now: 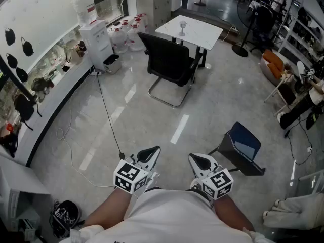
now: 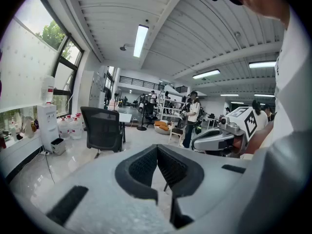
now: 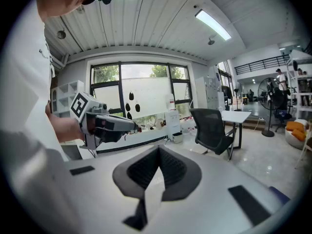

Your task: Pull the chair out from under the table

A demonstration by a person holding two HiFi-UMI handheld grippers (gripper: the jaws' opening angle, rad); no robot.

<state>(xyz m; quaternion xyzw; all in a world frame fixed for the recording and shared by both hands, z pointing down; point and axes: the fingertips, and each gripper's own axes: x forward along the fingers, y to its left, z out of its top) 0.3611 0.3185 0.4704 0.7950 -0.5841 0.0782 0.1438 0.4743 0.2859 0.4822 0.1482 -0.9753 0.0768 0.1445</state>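
A black office chair (image 1: 169, 59) stands at a small white table (image 1: 190, 30), its back toward me and its seat at the table's near edge. A glass (image 1: 183, 28) stands on the tabletop. My left gripper (image 1: 152, 152) and right gripper (image 1: 196, 159) are side by side close to my body, far short of the chair, both shut with nothing between the fingers. The left gripper view has the chair (image 2: 103, 128) at left beyond the shut left gripper (image 2: 157, 149). In the right gripper view the chair (image 3: 212, 126) and table (image 3: 237, 116) lie at right past the shut right gripper (image 3: 158, 150).
A water dispenser (image 1: 96, 42) and several water jugs (image 1: 126, 34) stand left of the table. A cable (image 1: 106, 113) runs across the glossy floor. A blue folding seat (image 1: 243, 146) is near my right. A fan (image 1: 248, 19) and shelves stand at far right. People (image 2: 192, 116) stand in the distance.
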